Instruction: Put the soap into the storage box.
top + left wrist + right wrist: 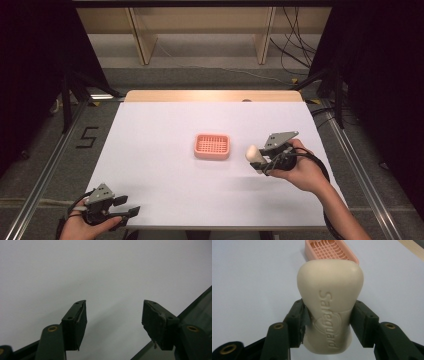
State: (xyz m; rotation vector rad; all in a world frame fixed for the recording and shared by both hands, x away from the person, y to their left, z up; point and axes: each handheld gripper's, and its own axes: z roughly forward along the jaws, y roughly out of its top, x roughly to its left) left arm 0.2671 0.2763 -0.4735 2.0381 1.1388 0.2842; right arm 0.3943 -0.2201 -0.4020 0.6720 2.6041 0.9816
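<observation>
Your right gripper (259, 159) is clamped on a cream bar of soap (329, 305), both pads pressing its sides, the embossed lettering facing the camera. You're holding it just right of the pink soap dish (212, 146) on the white table (165, 165); it seems to hang above the surface, though height is hard to judge. Your left gripper (122, 206) sits at the near left corner, jaws apart with nothing between them.
</observation>
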